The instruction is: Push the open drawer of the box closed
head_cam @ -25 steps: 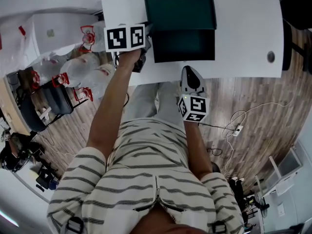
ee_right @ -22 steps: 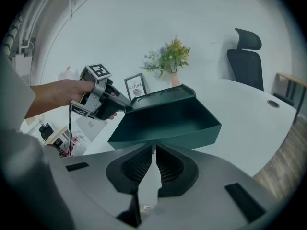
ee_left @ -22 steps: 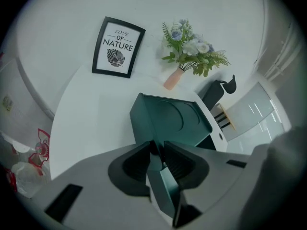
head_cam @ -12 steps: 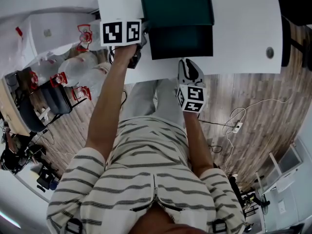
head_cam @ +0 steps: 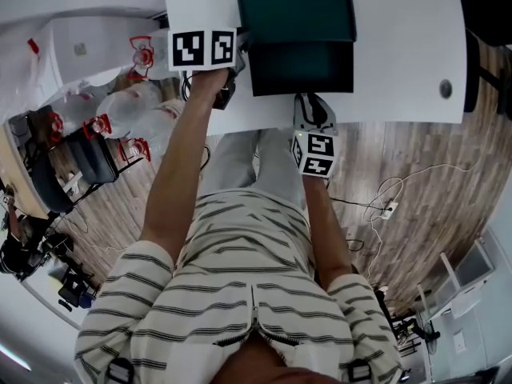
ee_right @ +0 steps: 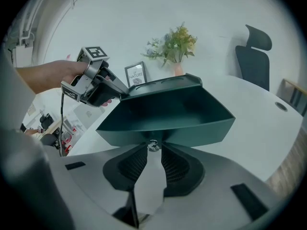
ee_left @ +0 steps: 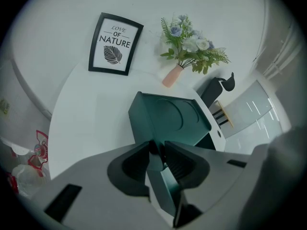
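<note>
White round-edged table (head_cam: 400, 38), person in a striped shirt (head_cam: 240, 278) standing at its near edge, a gripper in each hand.

Dark green plastic box (head_cam: 296, 10) lies flat on the table, top face bearing a moulded circle. Its drawer (head_cam: 302, 66) is pulled out toward the person, open and showing nothing inside it. Small silvery knob (ee_right: 153, 145) sits at the middle of the drawer front.

Left gripper (ee_left: 159, 150): at the box's front-left corner, pointing steeply down. Jaws stand wide and have just been easing further apart. The corner edge of the box runs up between them; whether the pads touch it I cannot tell. Nothing else between them.

Right gripper (ee_right: 154, 153): low at the drawer front, just over the table's near edge. Jaws have just been opening and now stand wide. The knob is between the fingertips, with a gap on either side, so no grip.

Far side of the table, against the wall: black-framed leaf print (ee_left: 115, 43), pink vase of blue and white flowers (ee_left: 192, 42). Black office chair (ee_right: 254, 51) beyond the table's right end. Round cable hole (head_cam: 446, 90) in the tabletop, well apart from the box. Wood-plank floor (head_cam: 416, 174) below.
</note>
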Motion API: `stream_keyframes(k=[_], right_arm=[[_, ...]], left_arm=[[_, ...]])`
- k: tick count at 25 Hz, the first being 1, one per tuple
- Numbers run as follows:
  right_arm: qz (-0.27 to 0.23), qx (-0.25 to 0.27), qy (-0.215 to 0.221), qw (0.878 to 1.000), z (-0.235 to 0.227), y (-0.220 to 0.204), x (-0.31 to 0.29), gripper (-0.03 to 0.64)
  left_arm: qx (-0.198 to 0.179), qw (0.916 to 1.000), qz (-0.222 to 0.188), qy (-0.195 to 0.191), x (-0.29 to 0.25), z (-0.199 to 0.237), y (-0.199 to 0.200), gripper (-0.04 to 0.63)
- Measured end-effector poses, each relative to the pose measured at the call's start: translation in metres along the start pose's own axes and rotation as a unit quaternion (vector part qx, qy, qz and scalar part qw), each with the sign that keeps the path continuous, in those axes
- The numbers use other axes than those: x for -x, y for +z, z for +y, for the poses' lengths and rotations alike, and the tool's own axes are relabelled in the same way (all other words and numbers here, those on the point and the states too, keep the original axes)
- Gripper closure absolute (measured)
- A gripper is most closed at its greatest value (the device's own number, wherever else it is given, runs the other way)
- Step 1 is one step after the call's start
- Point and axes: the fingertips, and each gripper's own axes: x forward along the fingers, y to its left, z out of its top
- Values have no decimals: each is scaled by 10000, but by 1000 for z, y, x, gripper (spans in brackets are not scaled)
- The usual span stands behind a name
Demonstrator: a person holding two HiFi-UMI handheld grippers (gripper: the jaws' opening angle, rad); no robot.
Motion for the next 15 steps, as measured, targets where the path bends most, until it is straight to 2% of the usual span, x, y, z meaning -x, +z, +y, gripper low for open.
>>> stream_keyframes(k=[15], right_arm=[[56,92,-11,9999,3,1,-3,541]], left_arm=[[32,10000,-19,-50,1,-1,0,491]])
